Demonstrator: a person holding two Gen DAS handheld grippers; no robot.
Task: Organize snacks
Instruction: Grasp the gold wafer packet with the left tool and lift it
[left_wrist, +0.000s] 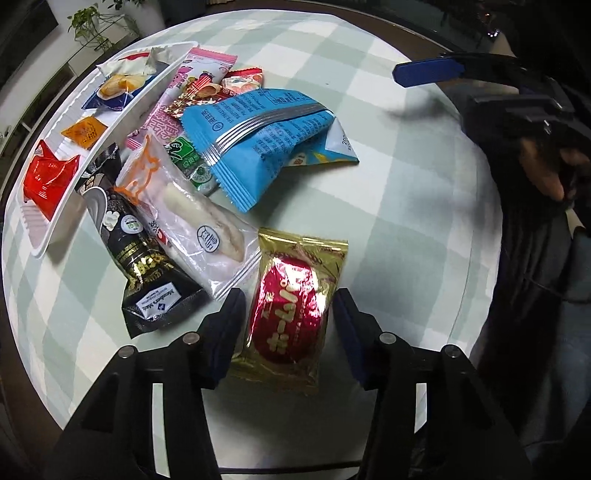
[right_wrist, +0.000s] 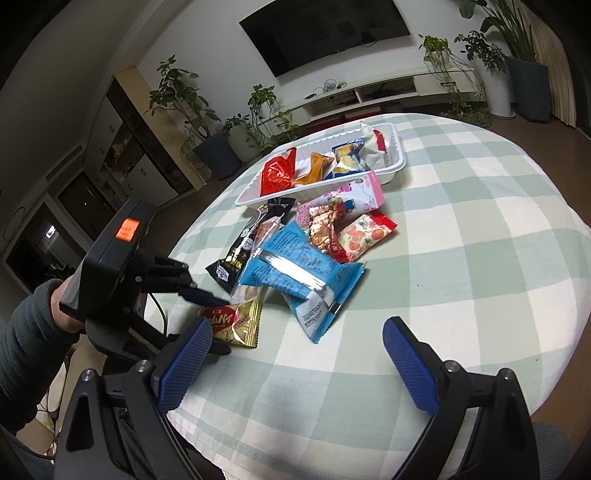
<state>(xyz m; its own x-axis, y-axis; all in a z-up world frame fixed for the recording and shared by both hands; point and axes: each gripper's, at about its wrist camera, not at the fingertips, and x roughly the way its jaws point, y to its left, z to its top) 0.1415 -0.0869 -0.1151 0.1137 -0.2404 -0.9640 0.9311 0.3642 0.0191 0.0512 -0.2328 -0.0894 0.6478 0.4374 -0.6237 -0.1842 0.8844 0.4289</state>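
A gold packet with a red oval label lies on the checked tablecloth between the two fingers of my open left gripper; it also shows in the right wrist view. The fingers stand on either side and do not pinch it. Behind it lies a heap of snacks: a blue packet, a clear white packet, a black packet. A white tray at the left holds several small packets. My right gripper is open and empty above the cloth, near the blue packet.
The round table has a green and white checked cloth, with the tray at its far side. Pink and red packets lie beside the tray. Plants, a TV and cabinets stand beyond the table.
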